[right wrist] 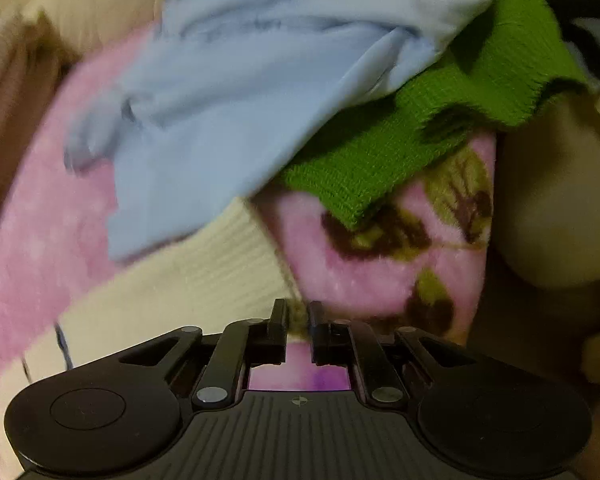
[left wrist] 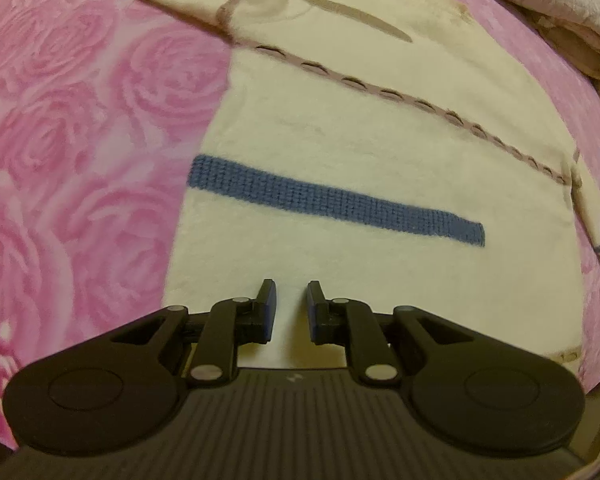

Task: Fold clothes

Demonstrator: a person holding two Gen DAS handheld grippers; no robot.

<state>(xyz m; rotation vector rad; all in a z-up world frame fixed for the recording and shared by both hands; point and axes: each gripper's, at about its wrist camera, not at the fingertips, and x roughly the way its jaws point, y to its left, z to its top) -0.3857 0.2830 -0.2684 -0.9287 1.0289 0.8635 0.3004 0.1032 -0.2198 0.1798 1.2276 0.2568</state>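
Here left claw [left wrist: 291, 294] hovers (parted) over cream sweater [left wrist: 380, 152].

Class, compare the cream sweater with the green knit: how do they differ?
The cream sweater lies spread flat; the green knit is bunched. The sweater lies uncovered in the left view; the green knit sits partly under a light blue garment. Both rest on the pink floral blanket.

Pink rose-print bed cover [left wrist: 80, 128] with clothes lying on it.
Cream knit sweater [left wrist: 360, 152] lies flat on the cover, blue stripe across it, its sleeve end [right wrist: 188, 284] reaching the cover's edge. Light blue garment [right wrist: 260, 92] and green knit [right wrist: 400, 152] piled at that edge, blue over green. Beige bedding [left wrist: 560, 12] bunched at the far side. Right view is blurred.
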